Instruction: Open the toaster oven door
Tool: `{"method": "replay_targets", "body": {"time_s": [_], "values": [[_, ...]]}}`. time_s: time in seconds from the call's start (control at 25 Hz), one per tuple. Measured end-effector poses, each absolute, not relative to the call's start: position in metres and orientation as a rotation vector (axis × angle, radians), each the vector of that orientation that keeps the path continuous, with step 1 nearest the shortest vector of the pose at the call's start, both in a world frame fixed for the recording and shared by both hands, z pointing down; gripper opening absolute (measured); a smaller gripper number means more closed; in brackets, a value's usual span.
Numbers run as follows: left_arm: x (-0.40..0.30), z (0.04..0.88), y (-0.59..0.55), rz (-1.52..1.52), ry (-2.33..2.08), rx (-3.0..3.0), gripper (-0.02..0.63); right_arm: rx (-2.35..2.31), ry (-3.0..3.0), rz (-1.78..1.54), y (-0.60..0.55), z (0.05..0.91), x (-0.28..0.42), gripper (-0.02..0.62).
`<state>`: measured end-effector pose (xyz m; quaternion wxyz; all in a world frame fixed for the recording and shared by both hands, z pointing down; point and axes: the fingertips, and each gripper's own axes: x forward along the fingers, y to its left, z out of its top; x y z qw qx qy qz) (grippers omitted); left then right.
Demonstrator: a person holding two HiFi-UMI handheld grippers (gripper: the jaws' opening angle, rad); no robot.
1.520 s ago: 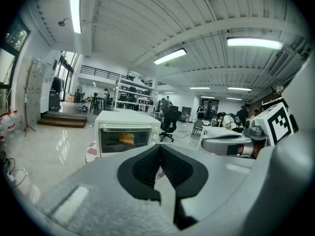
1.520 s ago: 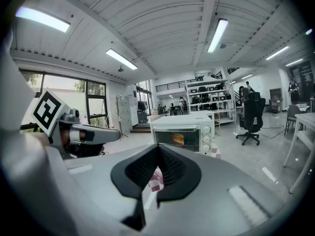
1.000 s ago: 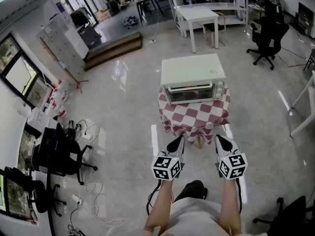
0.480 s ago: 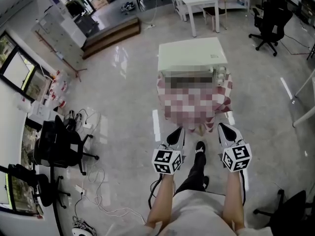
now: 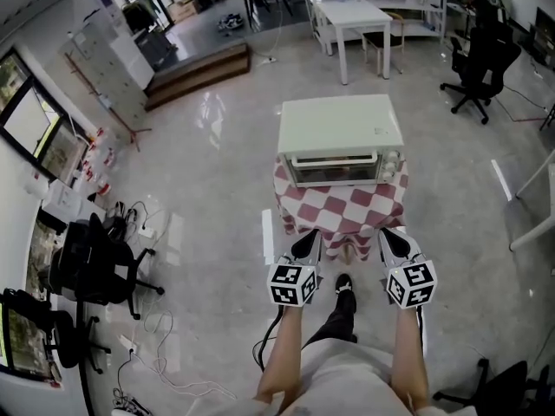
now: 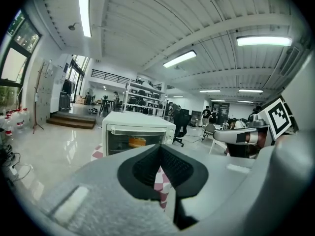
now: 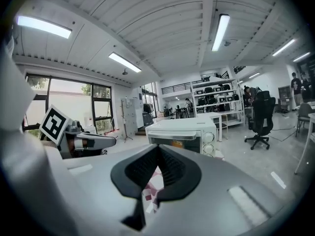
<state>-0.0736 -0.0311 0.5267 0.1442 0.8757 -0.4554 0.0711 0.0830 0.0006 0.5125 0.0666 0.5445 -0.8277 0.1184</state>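
The toaster oven [image 5: 340, 137] is sitting on a small table draped in a red-and-white checked cloth [image 5: 342, 211], taking up nearly the whole top. Its front is lying along the table's near edge and facing the person. Its glass door [image 5: 336, 169] is standing shut, with the knobs [image 5: 390, 163] at the right end of the front. Something orange is showing behind the glass in the left gripper view, too small to name.

The left gripper [image 5: 310, 243] and the right gripper [image 5: 388, 239] are hovering side by side in front of the table's near edge, apart from the oven and touching nothing. Each one's jaws are pressing together with nothing between them.

The place to take hold is looking like the pale bar handle [image 7: 173, 136] running along the door's top edge. It is probably stiff and smooth, so the pads may be slipping on it unless they are closing squarely around the bar or hooking over it. The door is likely hinging at the bottom and swinging out and down. The oven looks like a light box on loose cloth, so a pull may be dragging it toward the near edge. Steadying its top with the other gripper seems wise, and the glass is calling for a gentle pull
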Motion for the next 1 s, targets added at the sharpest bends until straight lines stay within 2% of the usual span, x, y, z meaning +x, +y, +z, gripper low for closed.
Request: {"method": "replay_targets", "body": {"time_s": [0.28,0.48,1.0], "values": [[-0.052,0.526,-0.094,0.224,-1.311,2.515,0.003,1.594,-2.435,0.319,-0.062,0.522,0.103,0.003],[-0.042,0.538,-0.144,0.342,-1.286,2.516,0.003,1.524,-2.434,0.316,-0.118,0.532,0.093,0.003],[-0.055,0.539,-0.263,0.364,-1.399,2.493,0.003,1.442,-2.409,0.203,-0.234,0.532,0.088,0.003]]}}
